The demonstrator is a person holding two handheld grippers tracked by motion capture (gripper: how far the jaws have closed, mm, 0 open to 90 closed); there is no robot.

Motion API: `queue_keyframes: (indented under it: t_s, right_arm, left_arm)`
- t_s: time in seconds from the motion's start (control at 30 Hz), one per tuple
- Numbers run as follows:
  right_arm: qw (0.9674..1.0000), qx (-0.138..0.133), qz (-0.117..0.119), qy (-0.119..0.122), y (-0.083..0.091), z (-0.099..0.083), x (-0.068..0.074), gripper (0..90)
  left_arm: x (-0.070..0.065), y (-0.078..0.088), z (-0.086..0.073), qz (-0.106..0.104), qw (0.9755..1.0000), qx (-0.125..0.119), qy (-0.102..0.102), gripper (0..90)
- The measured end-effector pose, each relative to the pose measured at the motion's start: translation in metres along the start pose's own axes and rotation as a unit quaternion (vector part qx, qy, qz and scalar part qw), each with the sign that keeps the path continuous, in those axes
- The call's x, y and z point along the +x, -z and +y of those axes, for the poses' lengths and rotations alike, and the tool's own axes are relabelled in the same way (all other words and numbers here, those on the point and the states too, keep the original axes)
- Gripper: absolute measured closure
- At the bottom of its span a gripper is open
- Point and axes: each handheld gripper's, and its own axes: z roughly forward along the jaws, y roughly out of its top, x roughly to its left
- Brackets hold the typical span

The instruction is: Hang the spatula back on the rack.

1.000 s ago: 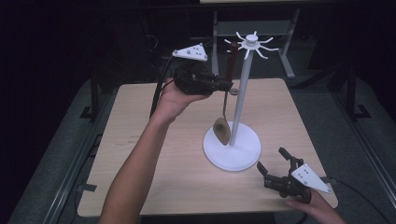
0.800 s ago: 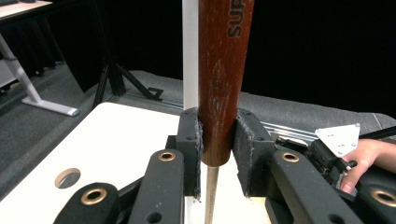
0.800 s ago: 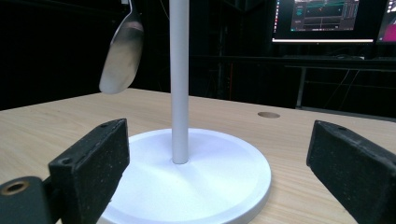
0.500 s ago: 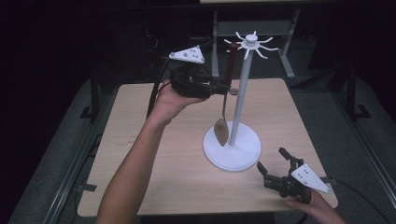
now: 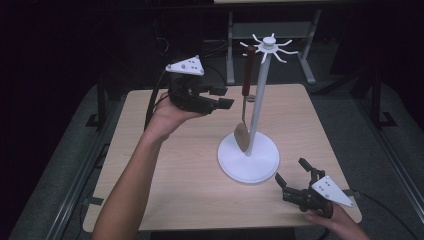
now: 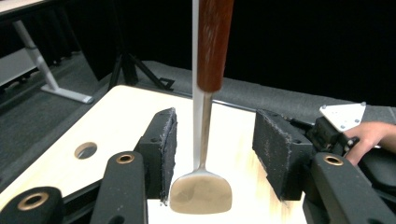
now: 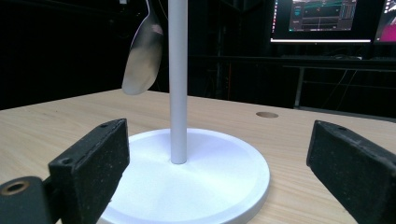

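Note:
A white hook stand (image 5: 257, 95) rises from a round base (image 5: 248, 160) on the wooden table (image 5: 165, 165). A spatula (image 5: 248, 70) with a brown handle hangs from one of the hooks, its blade just above the base. My left gripper (image 5: 222, 97) is held up to the left of the handle. Its jaws have just been opening and stand open. In the left gripper view the spatula (image 6: 212, 46) hangs a little beyond the pads (image 6: 166, 144), untouched. My right gripper (image 5: 291, 171) rests open at the near right corner, facing the stand's pole (image 7: 178, 79).
A round hole (image 6: 85, 150) is cut in the tabletop toward the far side. Metal table legs (image 5: 230, 45) and dark floor lie behind the table. Lit monitors (image 7: 322, 18) glow in the background. The right hand sits close to the table's near edge.
The left gripper's jaws have opened and let go of the spatula handle. The gripper has drawn back to the left. The spatula stays hanging. The right gripper has not moved.

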Motion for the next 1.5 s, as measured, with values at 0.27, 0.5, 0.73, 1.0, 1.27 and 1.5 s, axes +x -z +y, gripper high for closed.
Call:
queue_keyframes:
  t_s: [0.27, 0.5, 0.73, 1.0, 1.27, 1.5]
  right_arm:
    - [1.0, 0.0, 0.0, 0.0, 0.0, 0.0, 0.0, 5.5]
    - [1.0, 0.0, 0.0, -0.001, 0.0, 0.0, 0.0, 5.5]
    - [1.0, 0.0, 0.0, -0.001, 0.0, 0.0, 0.0, 5.5]
    - [1.0, 0.0, 0.0, 0.0, 0.0, 0.0, 0.0, 5.5]
    - [1.0, 0.0, 0.0, -0.001, 0.0, 0.0, 0.0, 5.5]
    - [1.0, 0.0, 0.0, 0.0, 0.0, 0.0, 0.0, 5.5]
  left_arm:
    - [-0.002, 0.014, -0.016, 0.017, 0.9998, 0.005, 0.003, 45.4]
    - [-0.003, 0.021, -0.034, 0.029, 0.9994, 0.018, 0.003, 42.1]
    - [-0.005, 0.025, -0.057, 0.042, 0.9988, 0.022, 0.014, 38.0]
    - [-0.009, 0.031, -0.085, 0.063, 0.9975, 0.026, 0.02, 34.7]
    - [-0.013, 0.037, -0.115, 0.086, 0.9953, 0.034, 0.029, 28.4]
    - [-0.017, 0.045, -0.14, 0.115, 0.9922, 0.033, 0.036, 23.8]
